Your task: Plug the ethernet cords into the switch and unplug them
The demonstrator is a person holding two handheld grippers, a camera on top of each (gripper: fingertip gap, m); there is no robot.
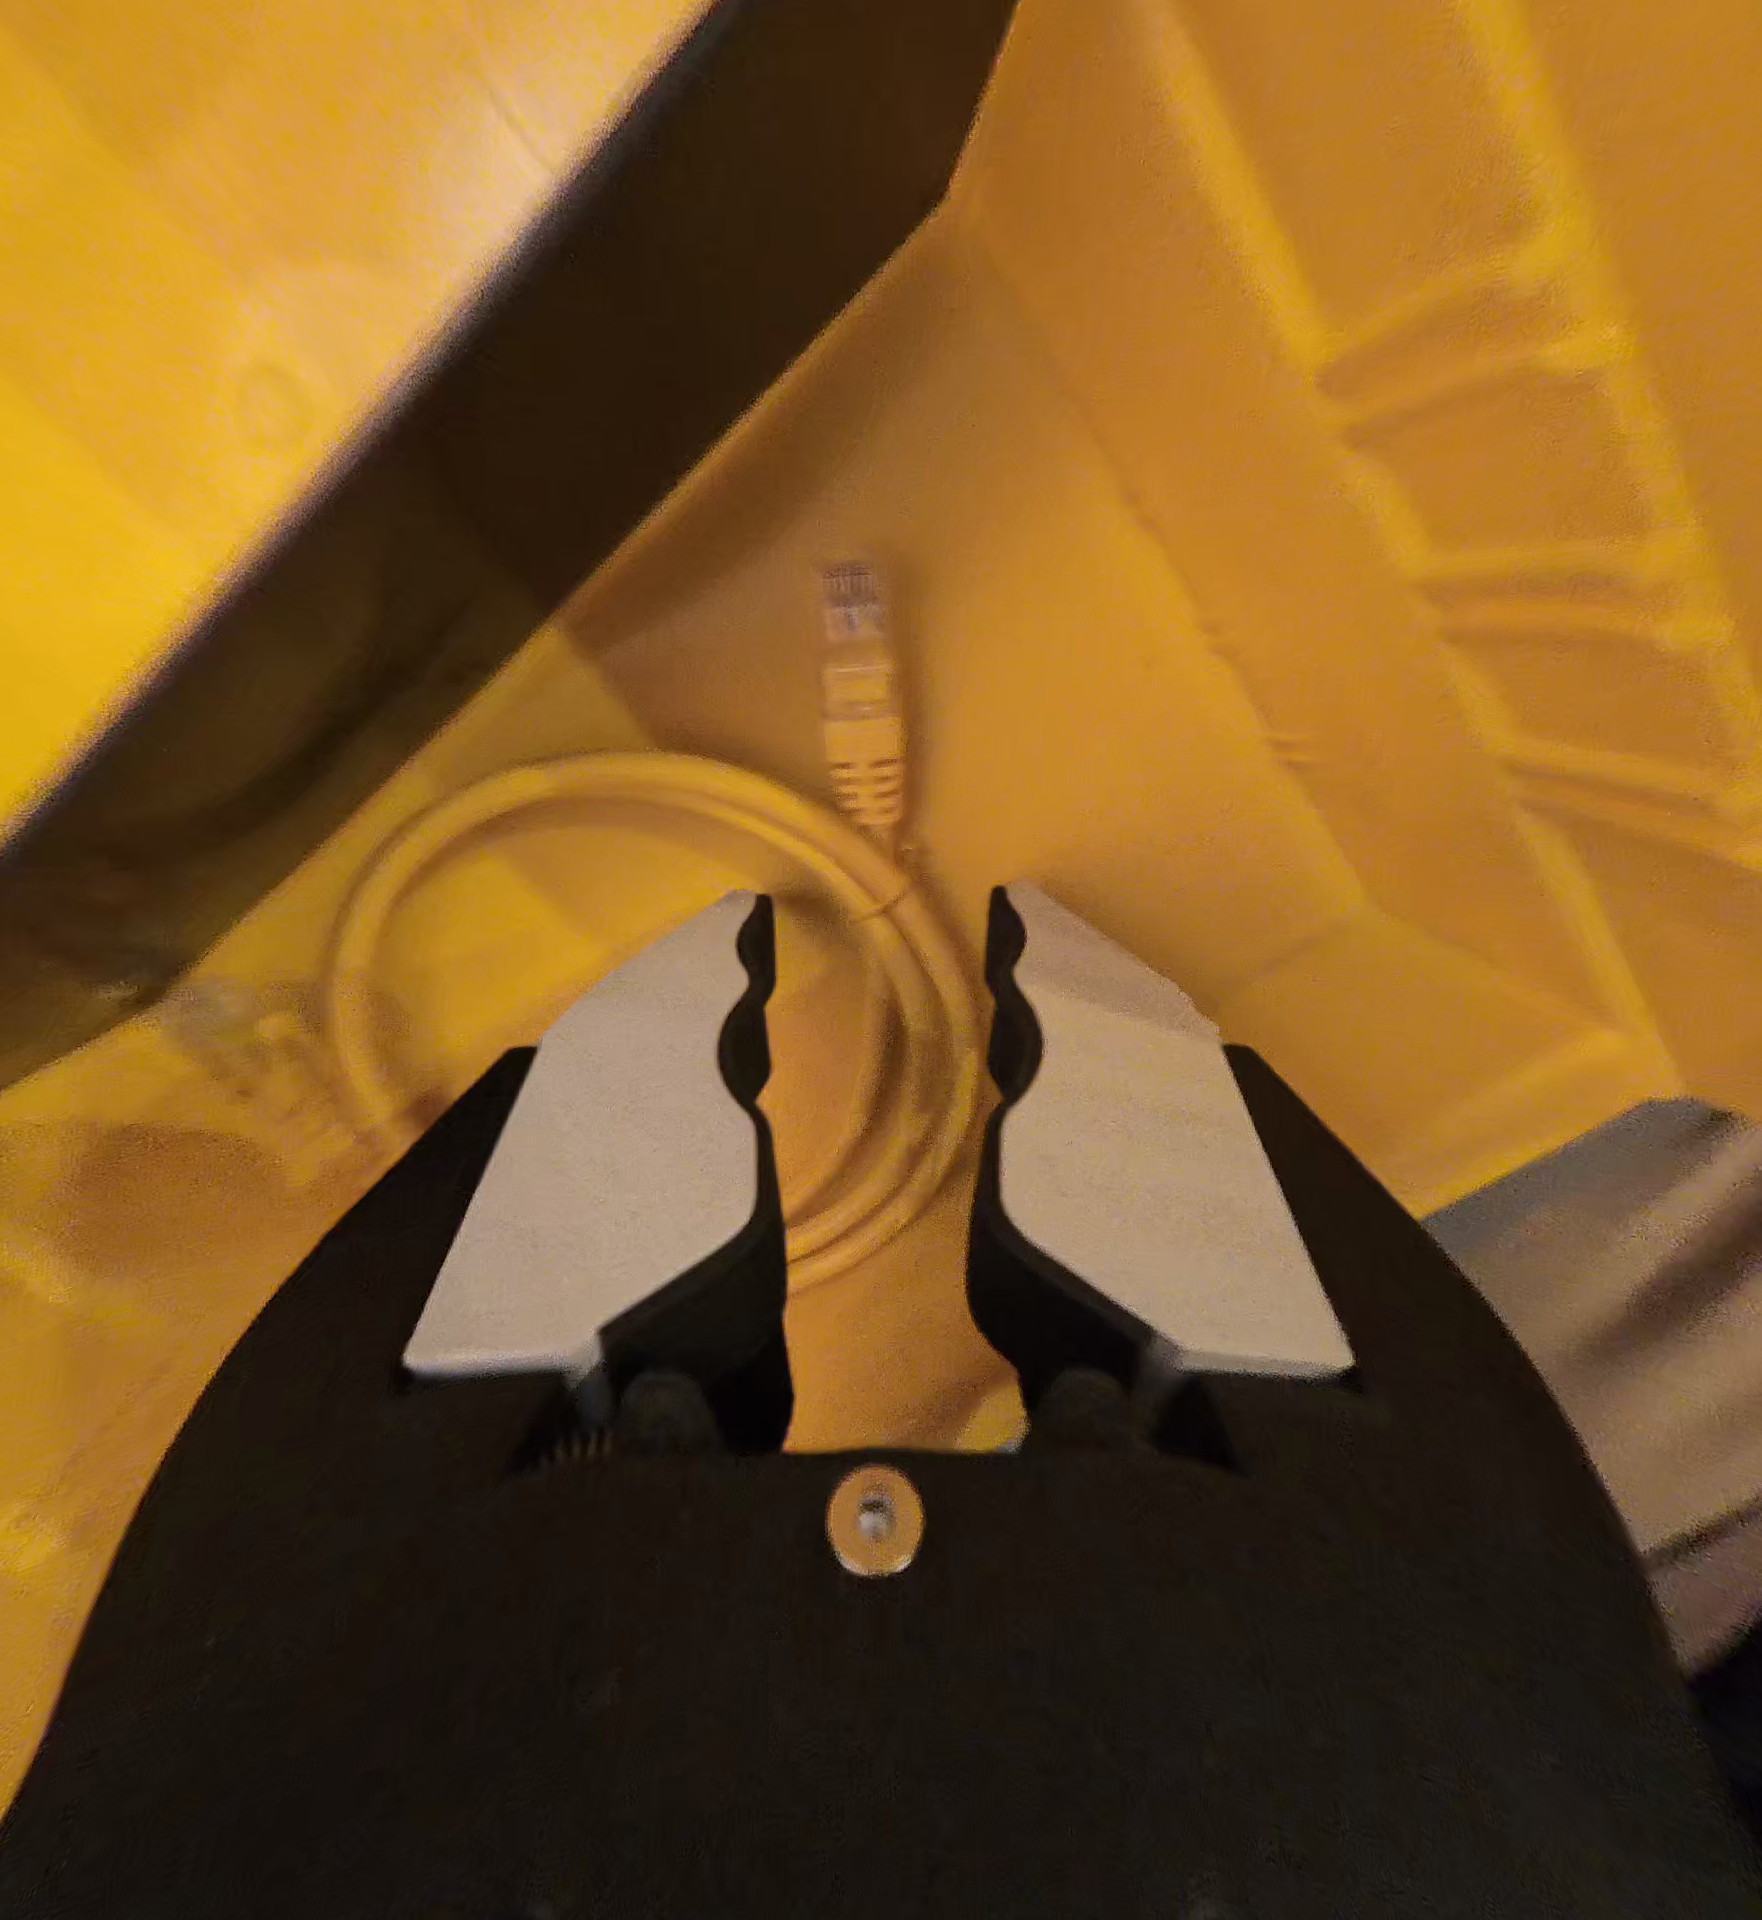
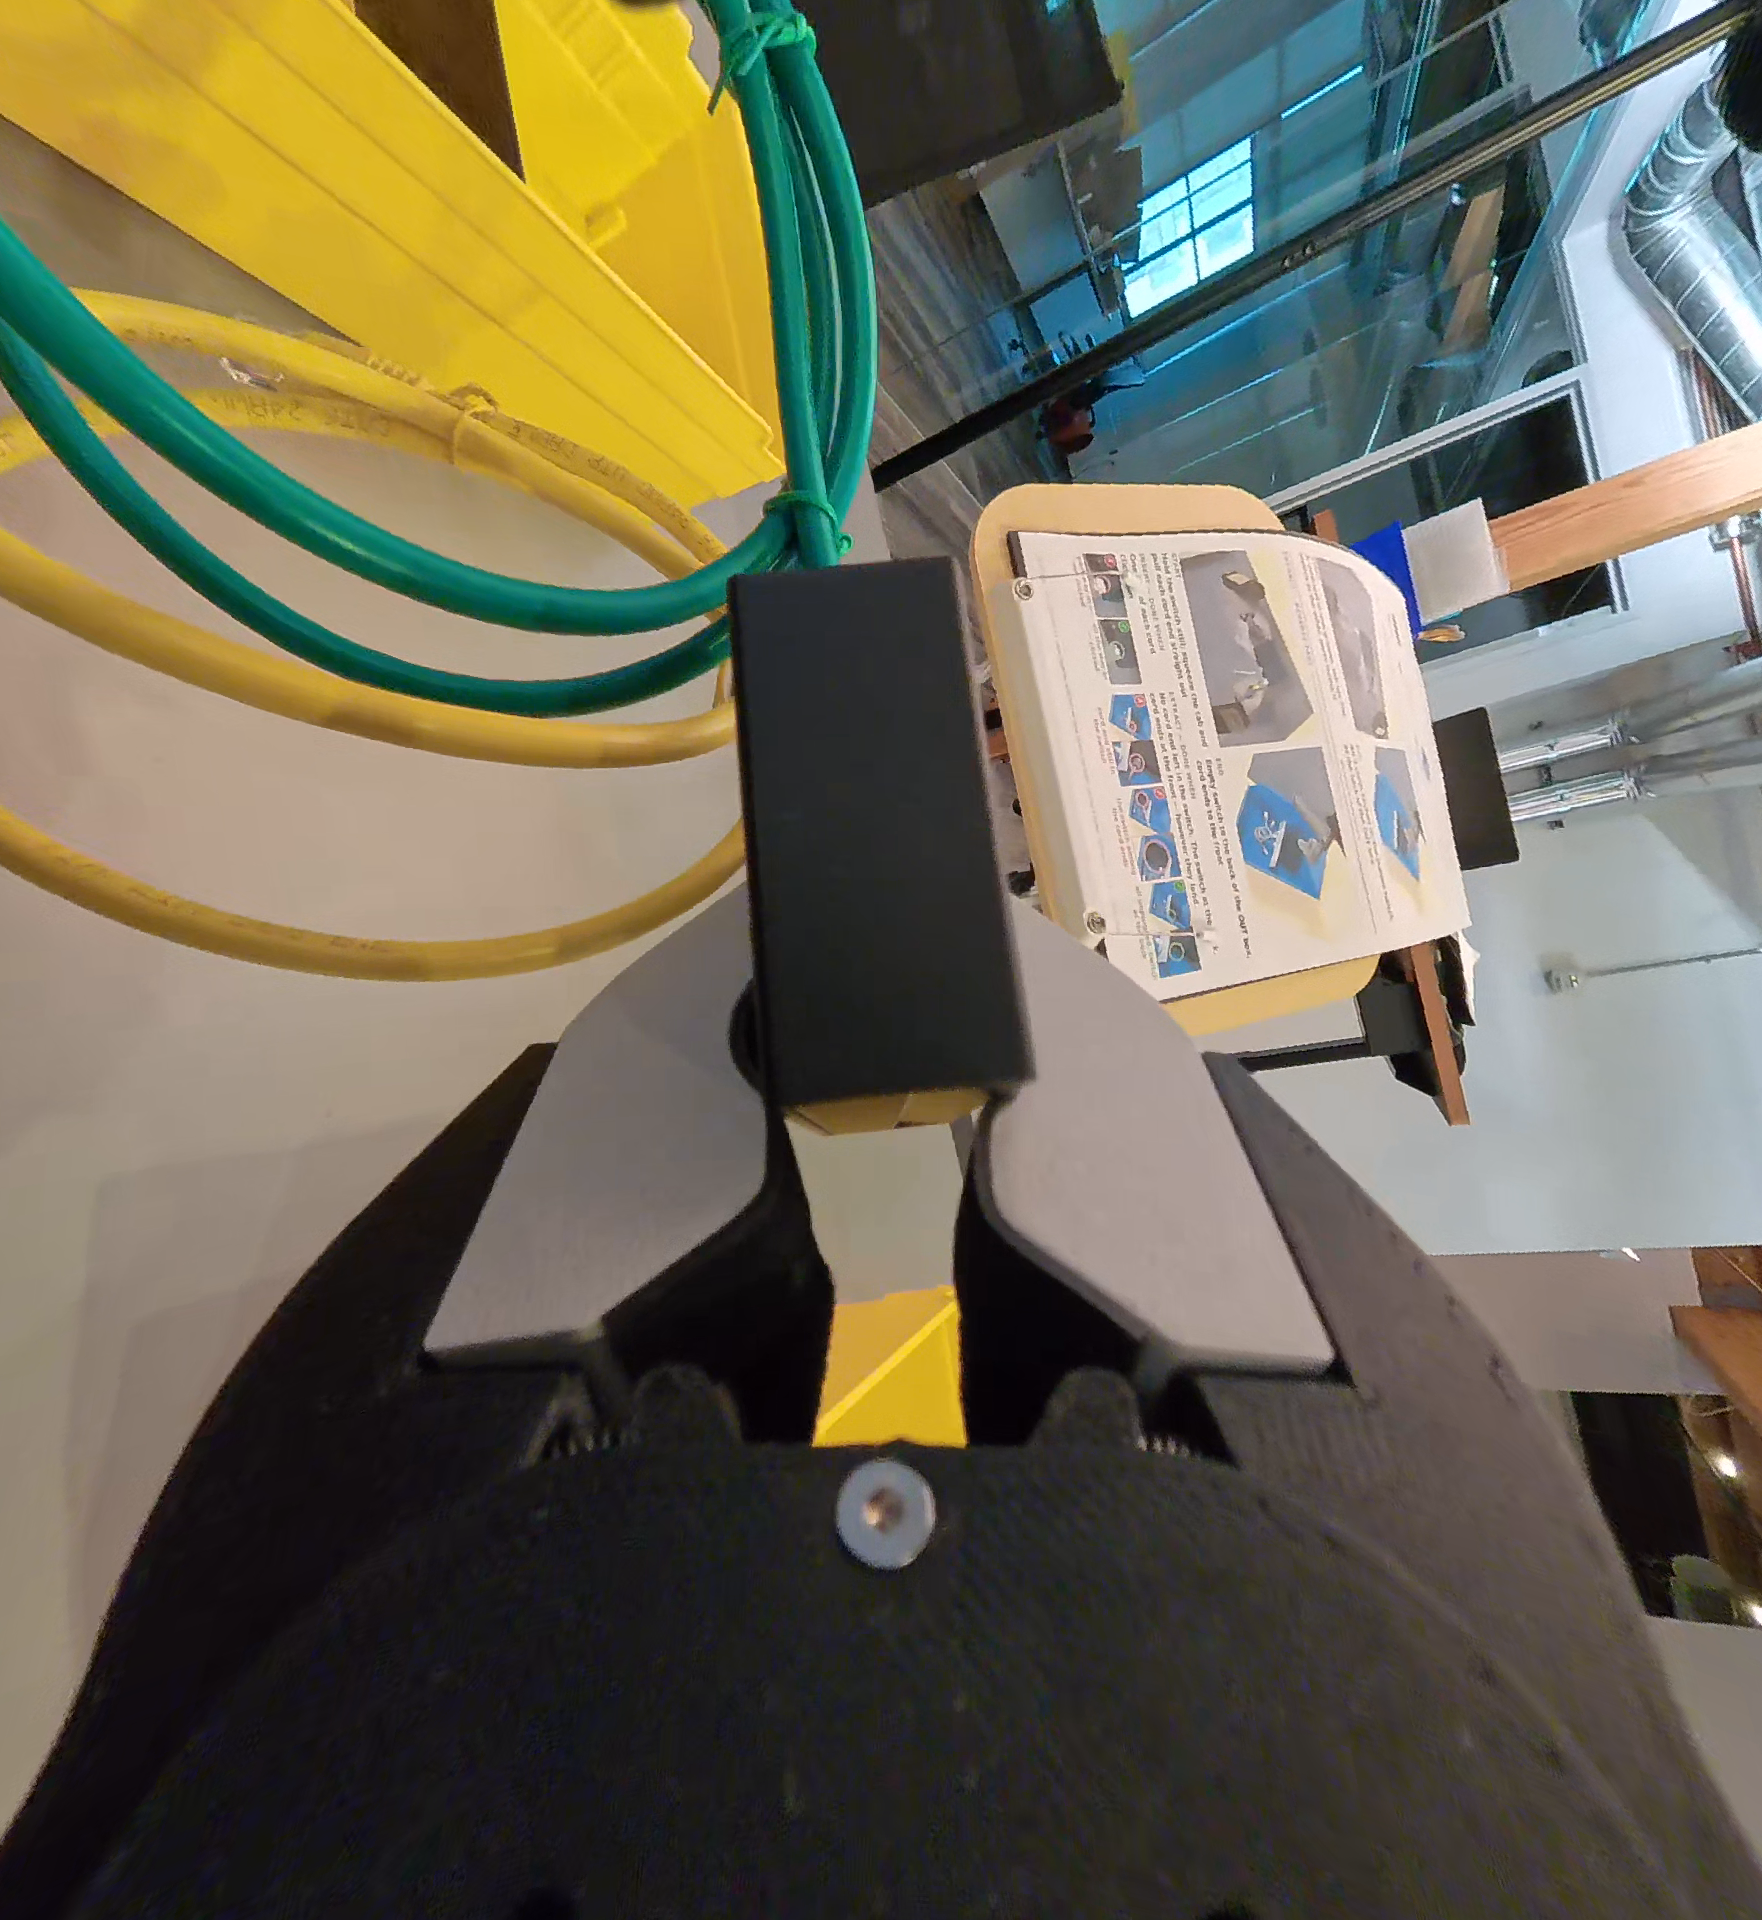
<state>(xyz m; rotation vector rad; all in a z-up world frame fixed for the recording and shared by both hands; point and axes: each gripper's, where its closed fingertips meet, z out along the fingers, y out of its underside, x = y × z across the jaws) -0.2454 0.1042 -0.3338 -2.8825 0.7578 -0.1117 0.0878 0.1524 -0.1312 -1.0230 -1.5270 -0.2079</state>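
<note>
In the left wrist view, the left gripper [image 1: 880, 914] reaches down into a yellow bin [image 1: 1116, 727]. Its two fingers [image 1: 638, 1132] stand apart with a clear gap between them and hold nothing. On the bin floor just ahead lies a coiled yellow cord [image 1: 461, 842]; its loop runs under the gap between the fingertips, and its plug [image 1: 859, 675] points away from the gripper, lying straight ahead of the gap. A second clear plug [image 1: 233, 1023] shows blurred at the left of the coil. A dark edge [image 1: 503, 457] crosses the upper left of the view on a slant, and a grey surface [image 1: 1666, 1330] shows at the lower right. In the right wrist view, the right gripper [image 2: 882, 1060] has its fingers [image 2: 1095, 1132] closed on the near end of a black switch [image 2: 861, 821], which sticks out forward from between them. Loops of green cord [image 2: 357, 499] and another yellow cord [image 2: 233, 925] hang at the left of the switch and reach its far end; whether their plugs sit in the ports cannot be told. Behind the cords are a yellow bin wall [image 2: 461, 249] and a pale counter [image 2: 181, 1091]. To the right stands a light wooden board [image 2: 1002, 540] carrying a printed instruction sheet [image 2: 1272, 758], with glass walls and silver ducts [image 2: 1708, 249] beyond.
</note>
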